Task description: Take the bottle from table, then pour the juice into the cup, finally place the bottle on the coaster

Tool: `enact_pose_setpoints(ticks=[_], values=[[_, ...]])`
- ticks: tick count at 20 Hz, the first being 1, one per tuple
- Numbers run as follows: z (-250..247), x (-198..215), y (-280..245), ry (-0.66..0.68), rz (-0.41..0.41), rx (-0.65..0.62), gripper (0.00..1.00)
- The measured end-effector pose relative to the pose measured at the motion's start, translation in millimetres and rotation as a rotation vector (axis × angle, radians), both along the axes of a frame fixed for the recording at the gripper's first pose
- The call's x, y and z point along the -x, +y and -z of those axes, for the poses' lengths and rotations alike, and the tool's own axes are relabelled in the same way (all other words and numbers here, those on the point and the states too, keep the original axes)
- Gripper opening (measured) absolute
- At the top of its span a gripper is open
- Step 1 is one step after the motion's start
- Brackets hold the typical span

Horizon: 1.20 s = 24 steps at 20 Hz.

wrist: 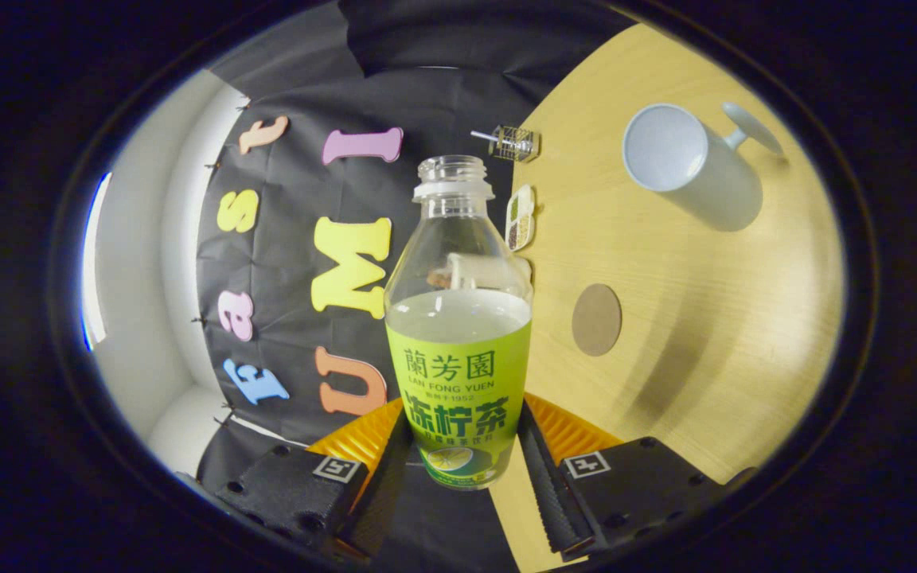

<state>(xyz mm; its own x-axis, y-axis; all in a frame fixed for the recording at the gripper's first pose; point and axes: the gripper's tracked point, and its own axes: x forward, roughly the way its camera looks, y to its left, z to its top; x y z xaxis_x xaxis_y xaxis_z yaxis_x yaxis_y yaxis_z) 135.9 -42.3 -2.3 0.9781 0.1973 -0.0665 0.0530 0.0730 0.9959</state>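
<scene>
Counter [689, 334] | we see cup [685, 163] near its far edge, coaster [596, 319] mid-counter | tool [458, 461] pinching uncapped bottle [458, 334]

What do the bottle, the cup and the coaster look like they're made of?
Bottle, held between the gripper fingers: clear, glossy plastic, probably; you see through it above the juice. Cup: matte grey, ceramic or plastic, unclear. Coaster: flat brown disc, maybe cork or card.
</scene>
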Motion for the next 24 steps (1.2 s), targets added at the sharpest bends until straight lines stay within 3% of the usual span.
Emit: enact_pose_setpoints(ticks=[7,24], values=[[-13.4,-9.1,-20.8,-0.033,0.020,-0.211,0.78],[-18.0,-8.2,-32.9,-0.043,0.018,-0.377,0.77]])
